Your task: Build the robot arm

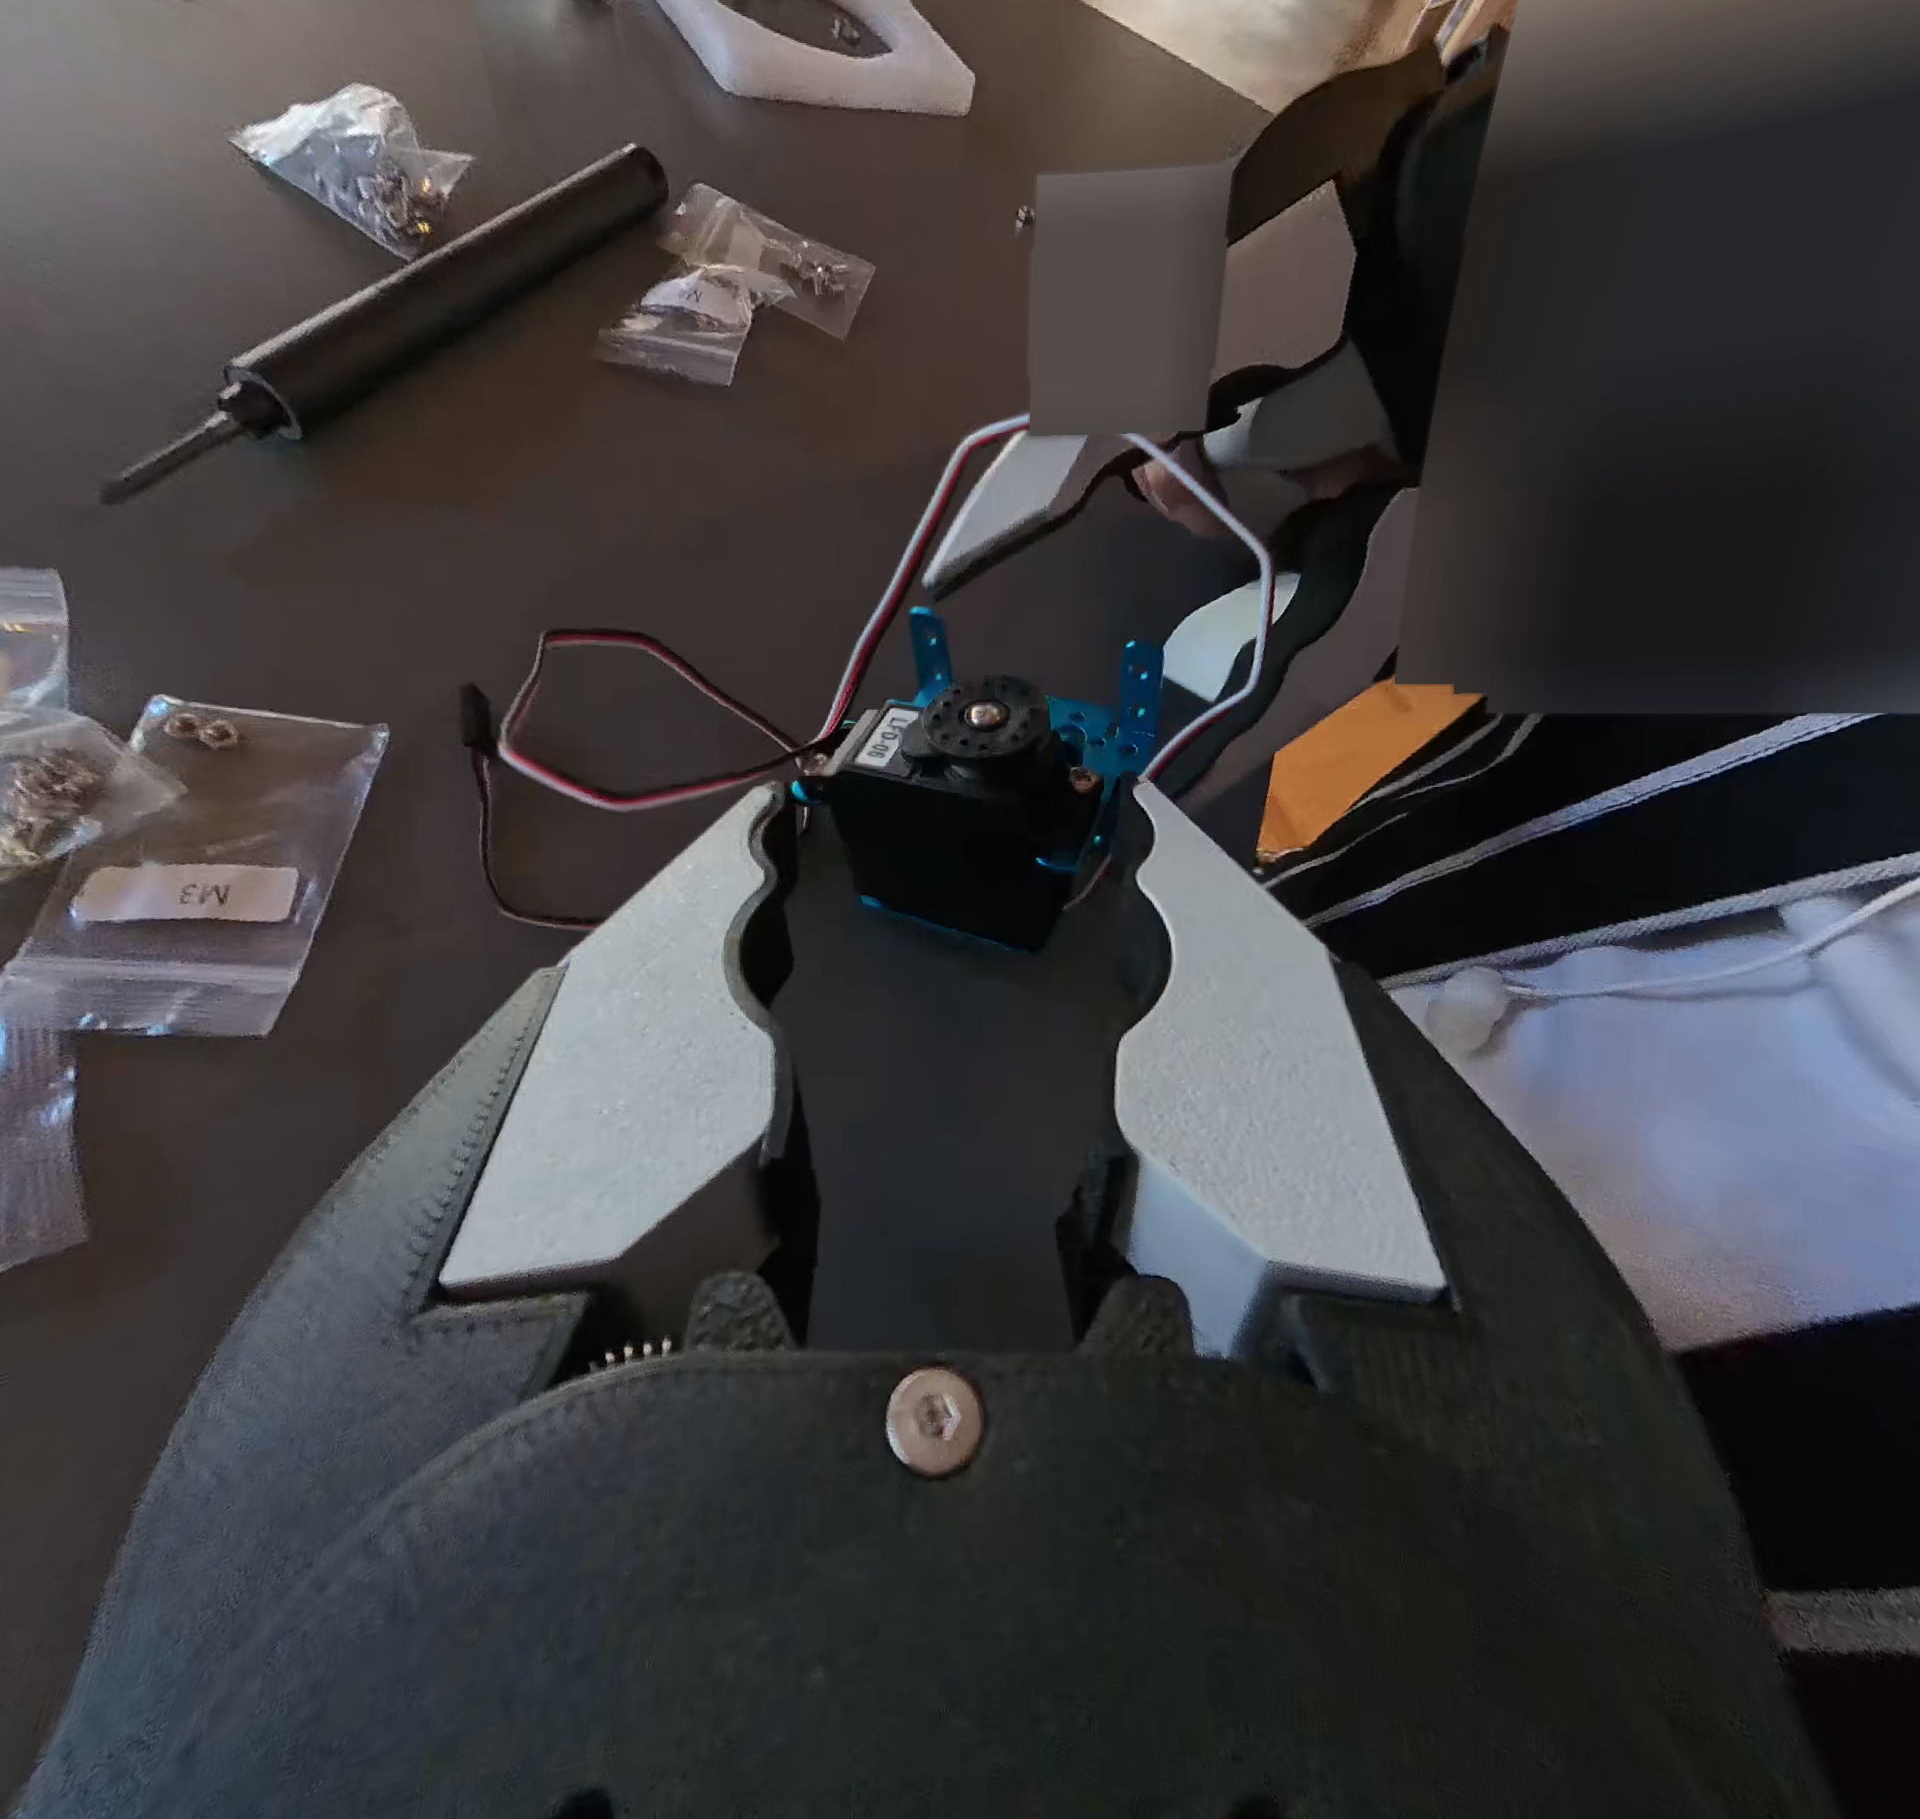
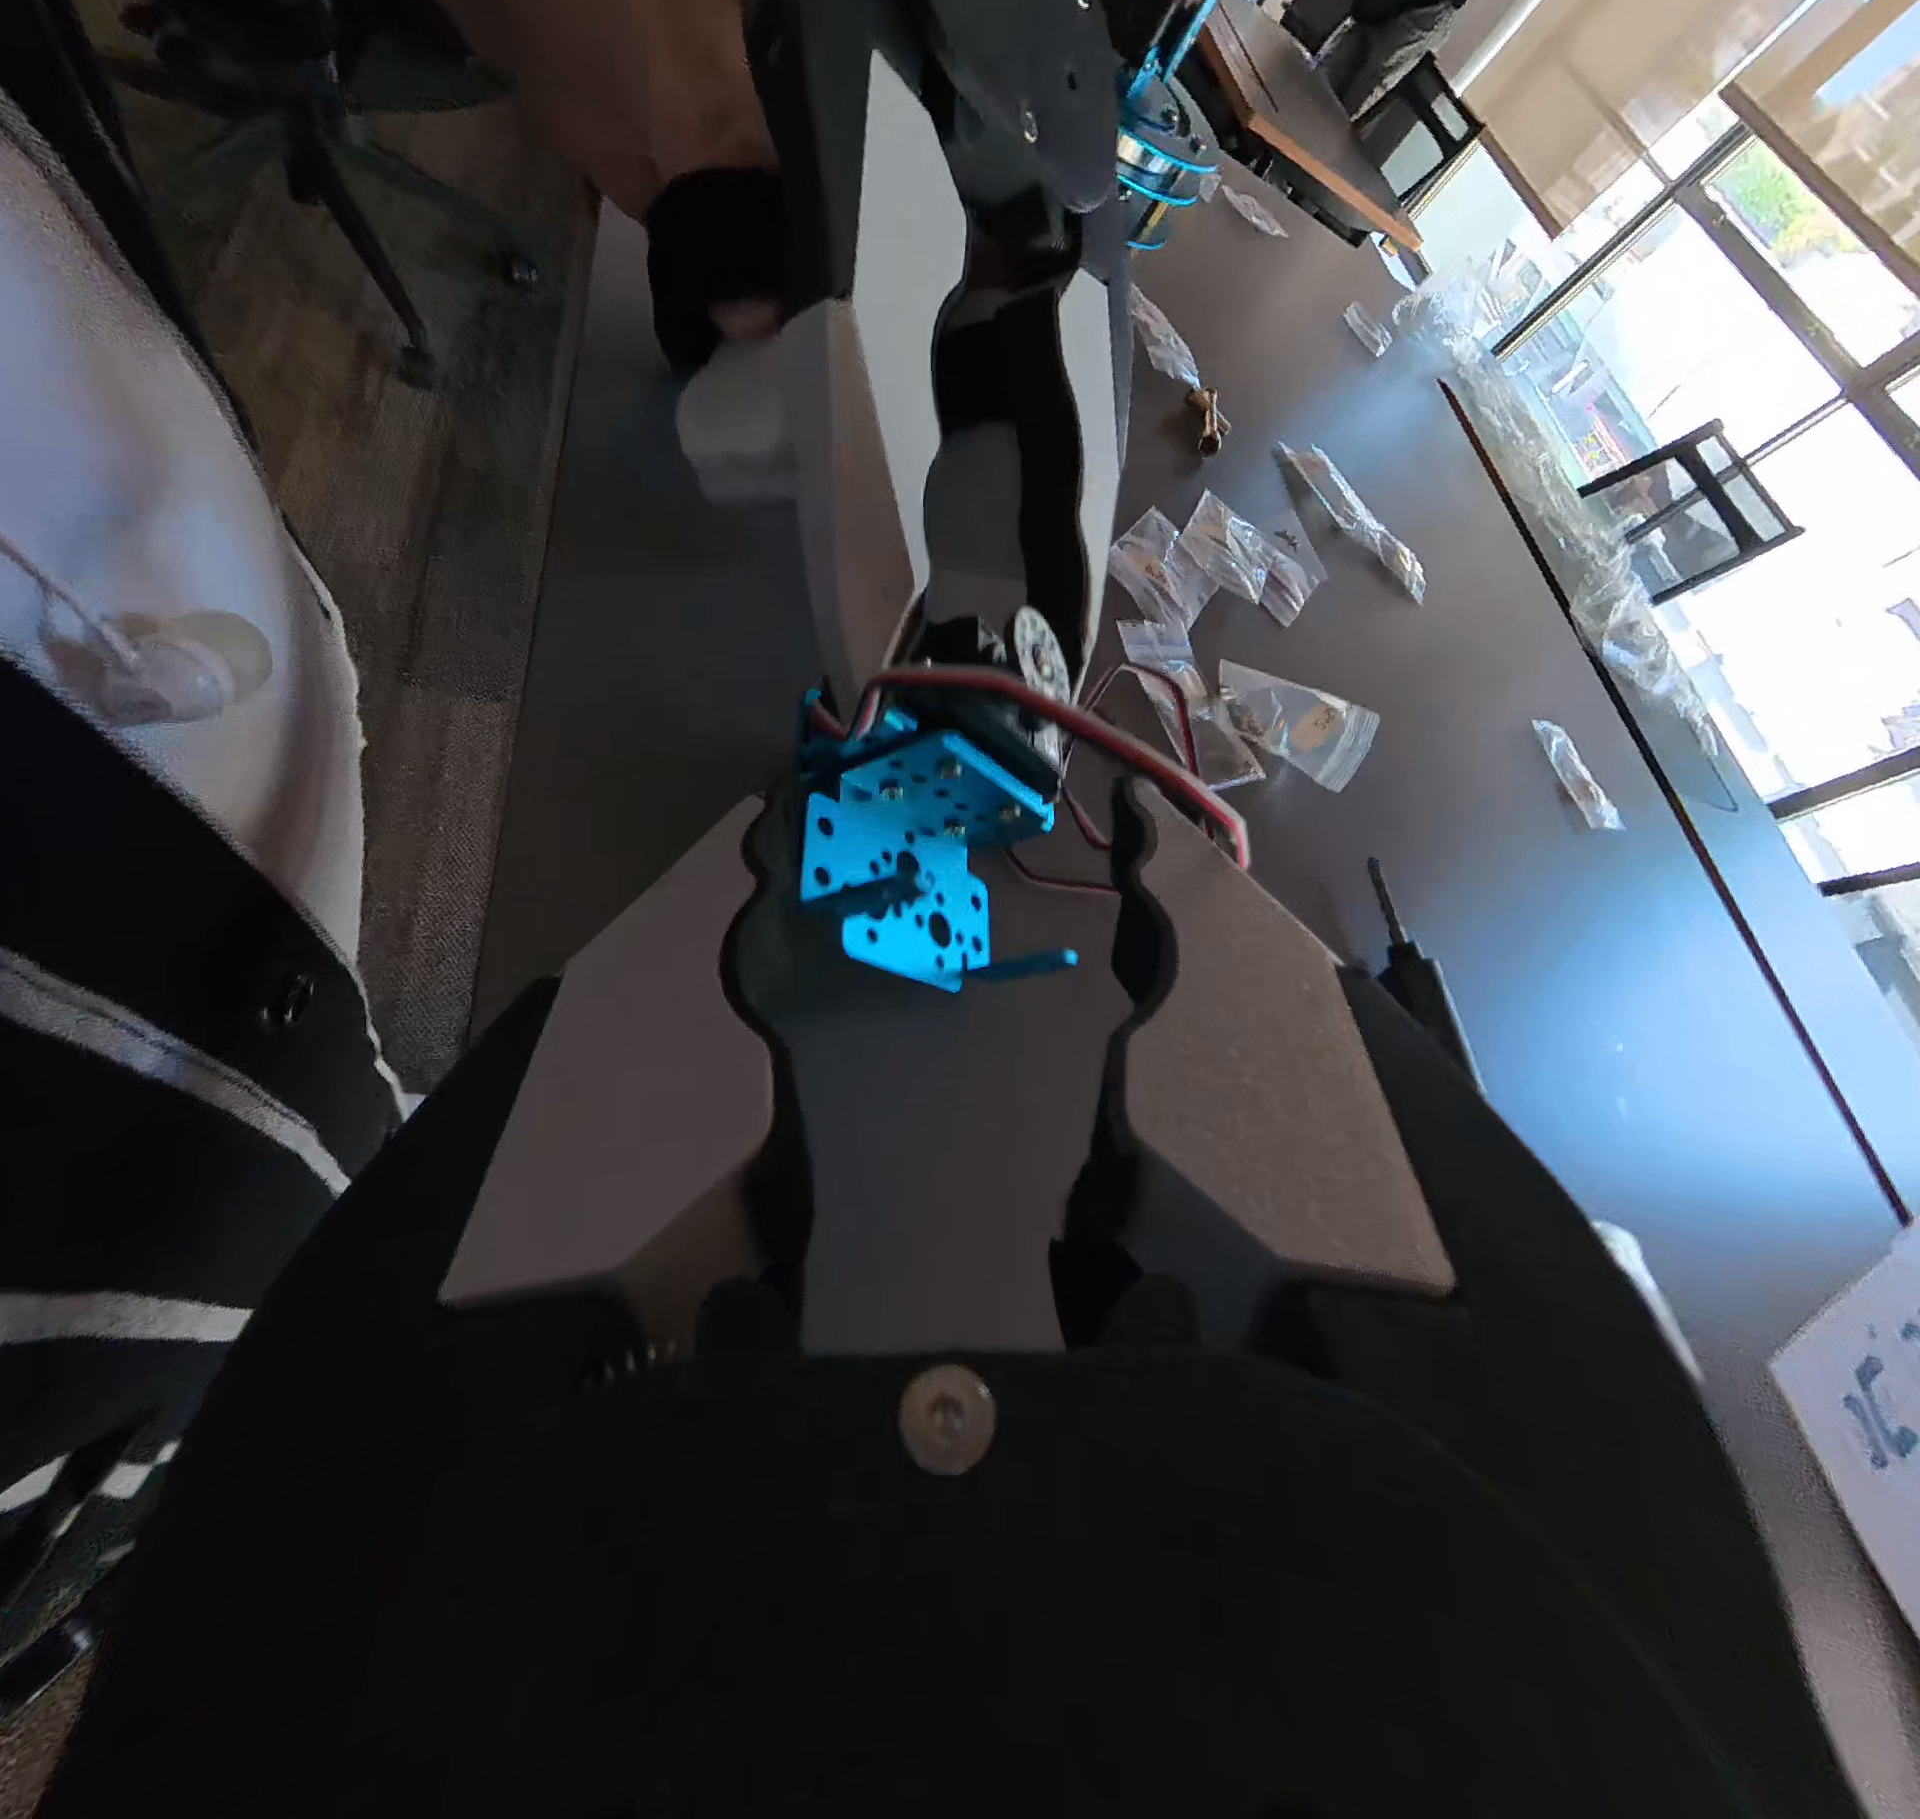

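A black servo [image 1: 956,834] with a round horn sits in a blue metal bracket [image 1: 1138,689], its red, white and black wires [image 1: 623,793] trailing to the table. My left gripper [image 1: 956,798] is shut on this servo assembly and holds it above the table. In the right wrist view the left gripper's fingers [image 2: 862,419] reach down to the servo [image 2: 966,668]. My right gripper [image 2: 943,808] is open, its jaws on either side of the blue bracket [image 2: 894,834] with small gaps showing. Its fingers [image 1: 997,512] show beyond the servo in the left wrist view.
On the dark table [image 1: 623,522] lie a black screwdriver [image 1: 436,304], several clear bags of screws [image 1: 197,876] and a white foam frame [image 1: 790,3]. A person's clothing [image 1: 1662,1094] is at the table's right edge. More bags [image 2: 1299,730] lie toward the windows. Only a small space, under 4 cm, lies between the two pairs of fingers.
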